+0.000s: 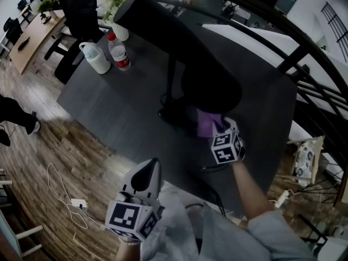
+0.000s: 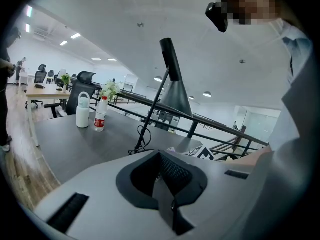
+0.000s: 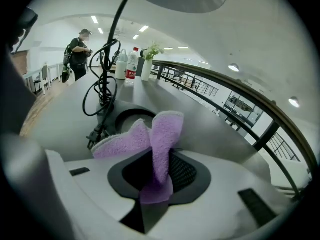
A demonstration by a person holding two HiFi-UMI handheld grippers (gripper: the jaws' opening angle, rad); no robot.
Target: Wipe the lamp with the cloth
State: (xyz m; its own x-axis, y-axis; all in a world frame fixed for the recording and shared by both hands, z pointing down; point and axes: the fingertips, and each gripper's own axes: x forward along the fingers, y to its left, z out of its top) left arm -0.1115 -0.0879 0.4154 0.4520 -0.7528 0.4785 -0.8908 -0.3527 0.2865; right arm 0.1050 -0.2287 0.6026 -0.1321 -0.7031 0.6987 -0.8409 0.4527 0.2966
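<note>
Tongs, two pairs: the right gripper (image 1: 222,130) is clamping its jaws on a fold of the purple cloth (image 3: 162,134). The left gripper (image 1: 149,170) is hanging near the person's body, clear of the table (image 1: 109,107), with its jaws together on nothing. The cloth is sitting low under the black lamp shade (image 1: 179,42), just beside the round lamp base (image 3: 127,119), with one flap drooping toward the coiled cable (image 3: 100,99); whether it is touching the base cannot be told. Handling, as judged: the cloth is looking soft, light and limp, a terry pile that should be folding around whatever it meets, so the present grip across a bunched fold seems sound. The lamp is looking stiff, with a wide shade on a thin stem (image 1: 171,75), and is likely tipping easily under side pressure. The empty tongs would best be steadying it at the stem or base. Other items: a white jug (image 1: 97,57), a clear bottle (image 1: 118,53) and a vase of flowers (image 1: 117,15) are standing together at the far corner. Writing: the bottle is wearing a red label, its print too small to read; the gripper cubes are bearing square markers only.
</note>
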